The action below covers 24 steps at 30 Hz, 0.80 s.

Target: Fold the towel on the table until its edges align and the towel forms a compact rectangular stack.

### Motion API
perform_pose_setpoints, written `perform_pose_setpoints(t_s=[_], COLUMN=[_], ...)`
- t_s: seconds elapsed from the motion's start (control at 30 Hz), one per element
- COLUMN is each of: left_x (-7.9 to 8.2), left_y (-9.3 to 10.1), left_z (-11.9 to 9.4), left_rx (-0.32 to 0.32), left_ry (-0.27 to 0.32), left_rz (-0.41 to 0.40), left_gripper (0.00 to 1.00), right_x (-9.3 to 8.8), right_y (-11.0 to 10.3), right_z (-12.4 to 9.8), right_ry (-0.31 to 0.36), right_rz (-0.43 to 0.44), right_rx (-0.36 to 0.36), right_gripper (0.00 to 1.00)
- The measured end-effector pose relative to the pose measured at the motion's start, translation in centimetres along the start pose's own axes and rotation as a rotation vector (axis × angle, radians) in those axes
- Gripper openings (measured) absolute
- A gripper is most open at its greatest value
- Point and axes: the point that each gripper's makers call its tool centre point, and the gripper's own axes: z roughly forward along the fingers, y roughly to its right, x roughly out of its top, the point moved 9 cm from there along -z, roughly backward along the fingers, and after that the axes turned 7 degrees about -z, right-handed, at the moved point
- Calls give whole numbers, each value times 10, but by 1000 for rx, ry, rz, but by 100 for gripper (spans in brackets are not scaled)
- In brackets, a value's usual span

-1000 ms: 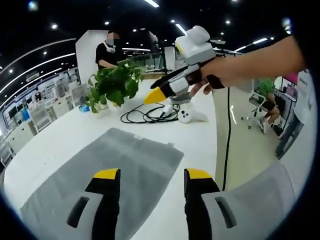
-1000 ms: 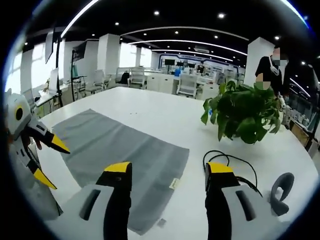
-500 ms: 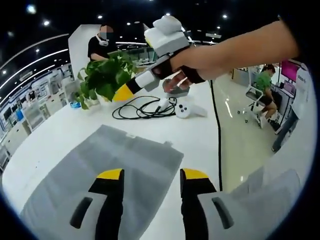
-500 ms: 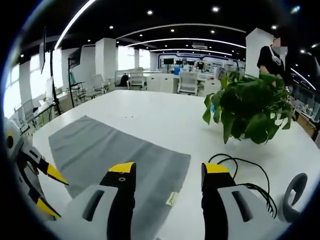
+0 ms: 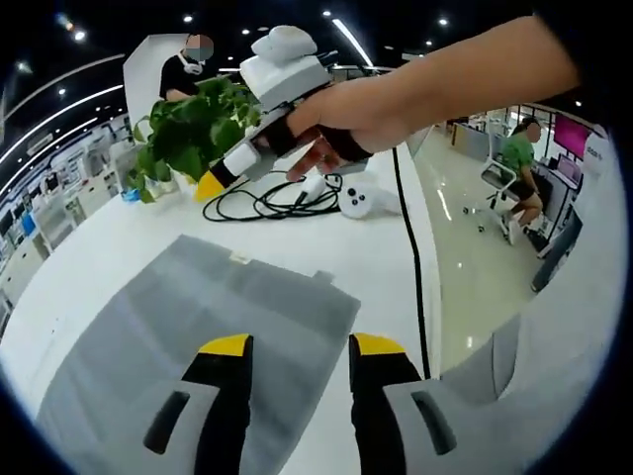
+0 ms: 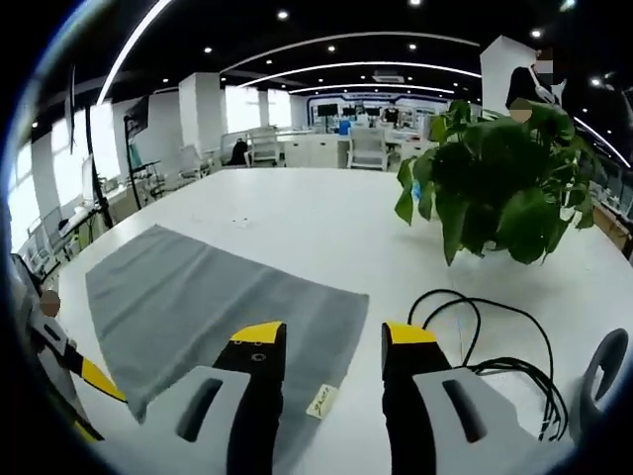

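One grey towel [image 6: 213, 292] lies flat and unfolded on the white table [image 6: 316, 213], so folding has not begun: the left gripper [image 5: 294, 345] hovers with parted, empty jaws above the towel's near corner, and the right gripper [image 6: 323, 332], likewise parted and empty, hangs over the tagged corner. Next, I judge, each must drop and pinch its corner. Beyond the jaws: one potted plant [image 6: 495, 183], one black cable [image 6: 495, 332].

A white surface [image 6: 297, 213] carries a grey towel [image 6: 208, 302] spread flat, a leafy potted plant [image 6: 499, 188], a coiled black cable [image 6: 495, 332] and a white controller [image 5: 358, 201] beside the cable.
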Motion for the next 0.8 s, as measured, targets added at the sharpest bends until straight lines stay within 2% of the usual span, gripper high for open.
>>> perform_pose_setpoints(t_s=[0.13,0.23,0.37,0.47,0.6,0.8], left_x=[-2,-4,-7,-12,-13,-14], left_y=[1,4,6,7,10,17], left_z=[13,20,26,32,40,54], left_rx=[-12,-24,-28,-28,-41,-51], left_ry=[-19,-33,-47,-70,-83,-98], left_rz=[4,7,10,17,-2,-5], left_gripper=[39,39,38,37,38,38], right_x=[-5,-5,-5,-6,-10,-15], right_y=[3,6,7,6,5,5], right_z=[7,16,29,40,52,71], right_ry=[-4,-2,-7,-5,-21,-39], right_rz=[28,87,103,165,121,107], right_rx=[14,15,25,36,48,65], right_gripper=[37,37,35,35,33,33])
